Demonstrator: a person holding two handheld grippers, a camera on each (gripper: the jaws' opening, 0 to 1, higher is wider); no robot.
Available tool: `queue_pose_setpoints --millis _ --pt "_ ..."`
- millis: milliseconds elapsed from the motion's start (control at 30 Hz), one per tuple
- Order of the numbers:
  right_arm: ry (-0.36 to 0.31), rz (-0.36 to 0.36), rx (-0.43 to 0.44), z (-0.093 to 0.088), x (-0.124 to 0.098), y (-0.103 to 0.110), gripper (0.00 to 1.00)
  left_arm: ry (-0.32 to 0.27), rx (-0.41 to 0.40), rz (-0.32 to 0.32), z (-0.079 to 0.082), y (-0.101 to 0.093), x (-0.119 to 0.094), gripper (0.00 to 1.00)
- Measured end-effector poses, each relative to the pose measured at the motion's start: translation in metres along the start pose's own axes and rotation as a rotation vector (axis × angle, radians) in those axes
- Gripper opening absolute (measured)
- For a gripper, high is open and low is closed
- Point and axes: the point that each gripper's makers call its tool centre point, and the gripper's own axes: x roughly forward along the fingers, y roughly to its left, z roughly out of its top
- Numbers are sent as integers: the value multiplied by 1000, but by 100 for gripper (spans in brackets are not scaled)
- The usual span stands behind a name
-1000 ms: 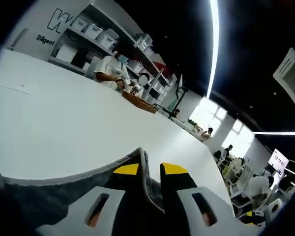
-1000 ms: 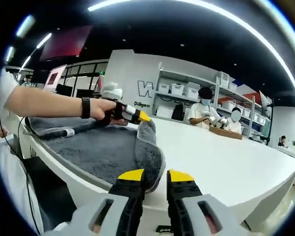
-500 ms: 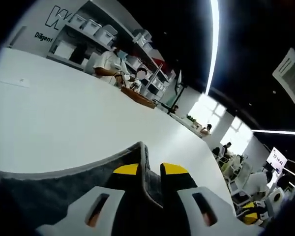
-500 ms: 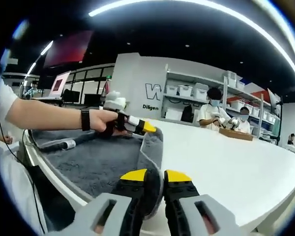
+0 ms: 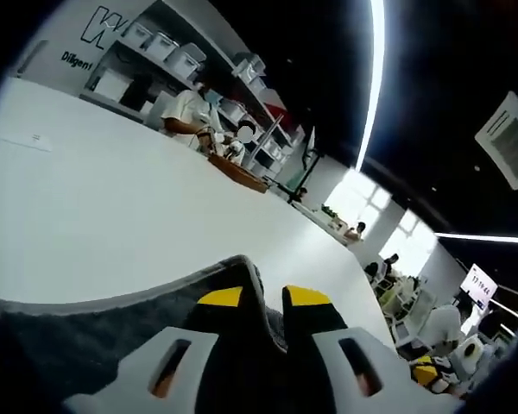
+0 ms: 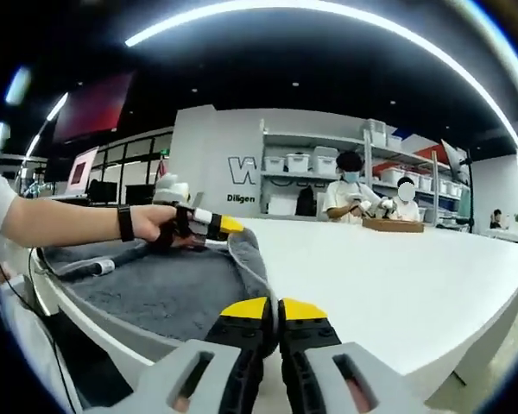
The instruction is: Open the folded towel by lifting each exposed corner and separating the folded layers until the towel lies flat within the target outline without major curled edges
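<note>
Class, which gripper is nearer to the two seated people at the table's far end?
Left. The left gripper holds the towel edge farther along the table toward the people; the right gripper grips the near edge.

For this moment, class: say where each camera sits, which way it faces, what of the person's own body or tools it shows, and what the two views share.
Left gripper view: rides the left gripper, faces along the white table toward shelves; jaws pinch the grey towel edge.
Right gripper view: rides the right gripper, faces across the towel; shows the person's hand holding the left gripper.
Shared: towel, table, shelves, seated people.
</note>
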Motion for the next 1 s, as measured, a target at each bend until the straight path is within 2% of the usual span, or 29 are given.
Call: queue_pose_setpoints --millis 167,200,300,333,400,467,533,600,767,967,1000 --pt "35 -47 -20 -9 1 -8 1 16 5 -2 -2 -2 1 17" --pt "41 -63 -21 -10 1 -11 1 21 -3 -12 -4 -4 1 18" --pt "46 -77 -25 -11 0 -14 1 55 -59 -96 -12 -18 3 22" --pt "47 -81 -25 -12 0 -15 1 63 -70 -93 -15 -17 4 22" --pt "58 -102 -36 -14 1 -18 2 54 -63 -83 -12 -14 9 22" --pt "85 -126 -72 -19 1 -22 5 61 -66 -102 -13 -17 13 22" --pt "96 -150 -71 -21 0 -26 8 69 -74 -116 -14 -19 15 24" --pt "98 -167 -90 -21 0 -29 10 52 -69 -138 -10 -24 18 24" --pt "115 -179 -134 -20 0 -29 11 33 -60 -157 0 -24 30 23" --pt "113 -205 -138 -17 0 -39 10 28 -60 -165 2 -24 43 22" --pt "130 -219 -153 -19 -2 -44 10 31 -58 -163 -1 -25 46 22"
